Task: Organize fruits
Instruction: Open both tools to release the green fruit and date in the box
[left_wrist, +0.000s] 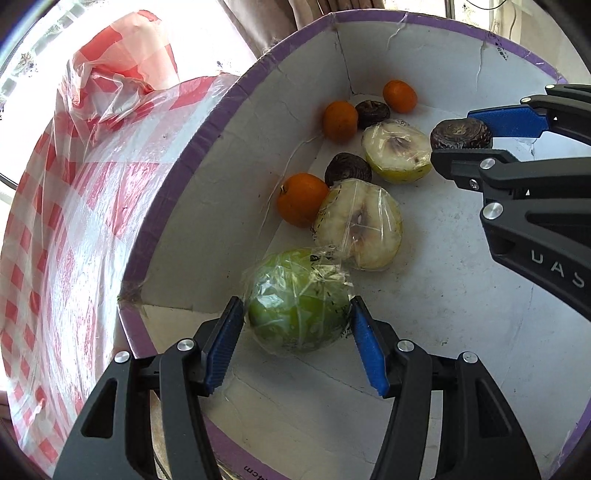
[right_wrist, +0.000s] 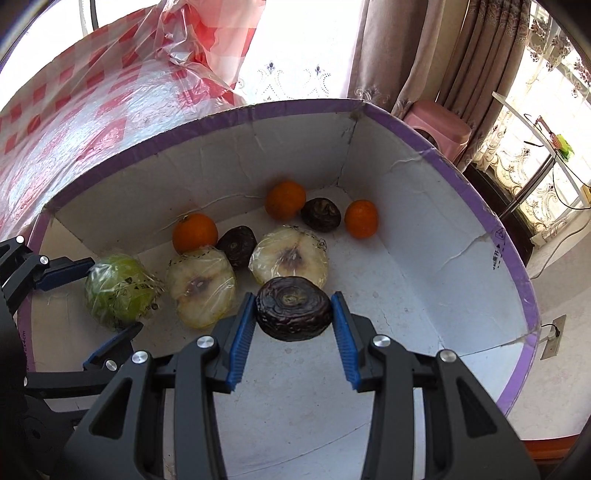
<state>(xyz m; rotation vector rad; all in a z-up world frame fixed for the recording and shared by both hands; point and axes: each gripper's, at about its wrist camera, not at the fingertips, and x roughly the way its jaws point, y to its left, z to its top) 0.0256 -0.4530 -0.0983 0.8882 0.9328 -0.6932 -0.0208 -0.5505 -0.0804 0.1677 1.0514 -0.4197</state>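
Note:
My left gripper (left_wrist: 295, 308) is shut on a green fruit (left_wrist: 299, 310) wrapped in clear film, low over the near left corner of a white cardboard box (left_wrist: 236, 96) with a purple rim. My right gripper (right_wrist: 293, 299) is shut on a dark, wrinkled round fruit (right_wrist: 293, 308), held above the box floor beside a film-wrapped pale half fruit (right_wrist: 290, 254). A second wrapped half (right_wrist: 201, 286) lies between the two grippers. Three oranges (right_wrist: 195, 232) (right_wrist: 285, 199) (right_wrist: 361, 218) and two more dark fruits (right_wrist: 237, 245) (right_wrist: 320, 214) lie toward the far corner.
A red-and-white checked plastic sheet (left_wrist: 74, 206) covers the surface left of the box, with a bunched bag (right_wrist: 207, 40) behind. Curtains (right_wrist: 402, 55) and a pink stool (right_wrist: 439, 129) stand beyond the far wall. The box floor (right_wrist: 388, 314) on the right is bare.

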